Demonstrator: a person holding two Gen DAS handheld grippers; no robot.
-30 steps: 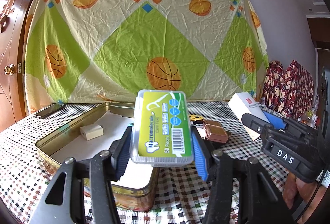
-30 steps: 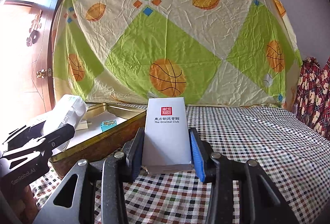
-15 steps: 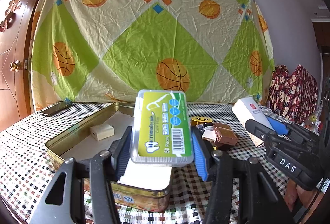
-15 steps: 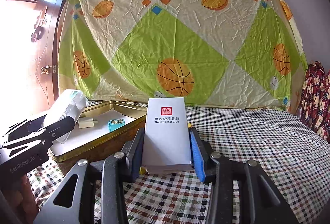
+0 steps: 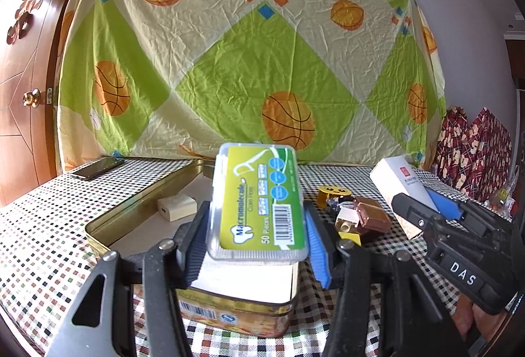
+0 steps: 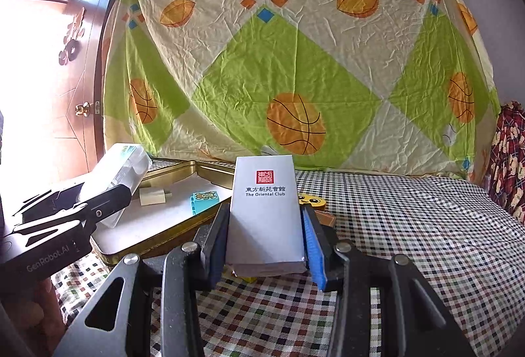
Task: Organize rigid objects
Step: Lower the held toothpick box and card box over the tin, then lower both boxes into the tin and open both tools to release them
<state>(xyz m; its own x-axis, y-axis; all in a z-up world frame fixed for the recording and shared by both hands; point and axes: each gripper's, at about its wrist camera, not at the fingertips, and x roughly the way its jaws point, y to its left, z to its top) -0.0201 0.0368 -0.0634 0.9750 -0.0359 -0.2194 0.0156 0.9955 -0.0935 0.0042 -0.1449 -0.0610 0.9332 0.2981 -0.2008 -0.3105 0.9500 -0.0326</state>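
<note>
Both grippers loaded beside the gold tin

My left gripper (image 5: 256, 245) clamped the floss box (image 5: 259, 199) above the tin (image 5: 137, 209); my right gripper (image 6: 265, 245) pinched the white carton (image 6: 265, 212) right of it. Tilted, either could have slipped.

1. Your left wrist camera looks low along its fingers, close over the near end of the gold tin (image 5: 131, 209), facing the hanging sheet (image 5: 229, 61).
2. Your right wrist camera sits just right of that tin (image 6: 170, 227), facing likewise.
3. Both views share tin, sheet and checked tablecloth (image 6: 410, 225).
</note>
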